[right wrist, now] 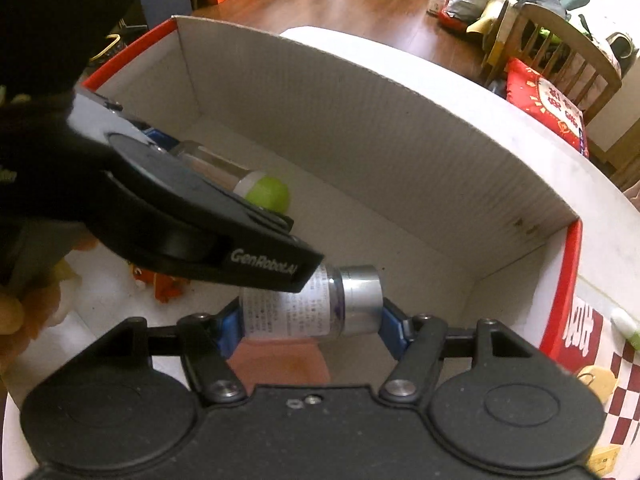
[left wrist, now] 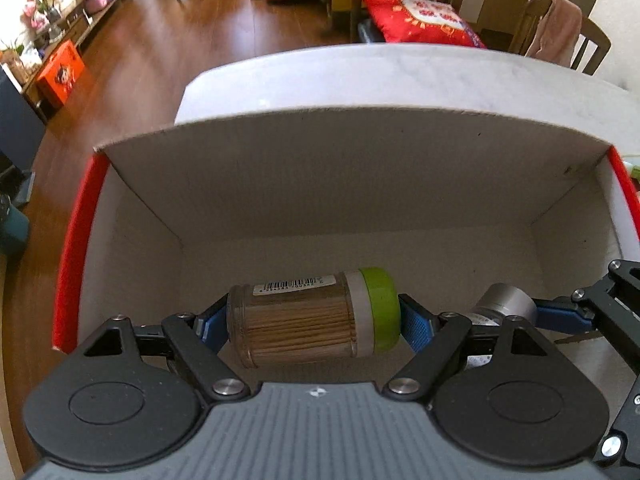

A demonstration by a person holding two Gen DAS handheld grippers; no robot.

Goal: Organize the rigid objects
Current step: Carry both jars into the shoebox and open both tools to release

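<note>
My left gripper (left wrist: pixel 310 318) is shut on a clear toothpick jar (left wrist: pixel 296 318) with a green lid, held sideways low inside a white cardboard box (left wrist: pixel 320 168) with red outer walls. Its blue pads press on the jar's base and lid. Just to its right in the box, my right gripper (right wrist: pixel 310 320) is shut on a small bottle (right wrist: pixel 292 312) with a silver cap and a printed white label, also lying sideways. In the left wrist view the bottle's silver cap (left wrist: pixel 506 300) shows beside the right gripper's blue finger. The left gripper's black body (right wrist: pixel 192 216) crosses the right wrist view, hiding part of the bottle.
The box stands on a white marble table (left wrist: pixel 380 76). Outside the box's right wall lie a checkered red-and-white sheet (right wrist: pixel 612 392) and small items. Orange toys (right wrist: pixel 160 284) lie at the left. Wooden chairs and a red cushion (left wrist: pixel 420 16) stand beyond the table.
</note>
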